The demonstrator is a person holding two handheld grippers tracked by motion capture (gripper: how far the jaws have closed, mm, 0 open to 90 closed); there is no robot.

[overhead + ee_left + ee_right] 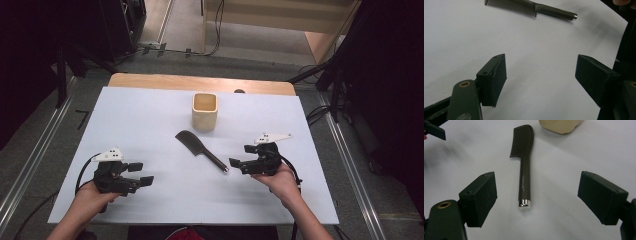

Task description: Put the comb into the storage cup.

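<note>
High view: comb (201,149) lies mid-desk, just before the cup (205,111); right gripper (241,163) near its handle tip, left gripper (141,173) well apart toward the left edge.

Left gripper view: jaws wide, empty.

Right gripper view: jaws wide, empty, astride the handle end (525,202). Advance along the handle, close squarely.

table (150,115): white top | comb (200,148): lying flat mid-table | cup (205,111): upright just behind comb
</note>
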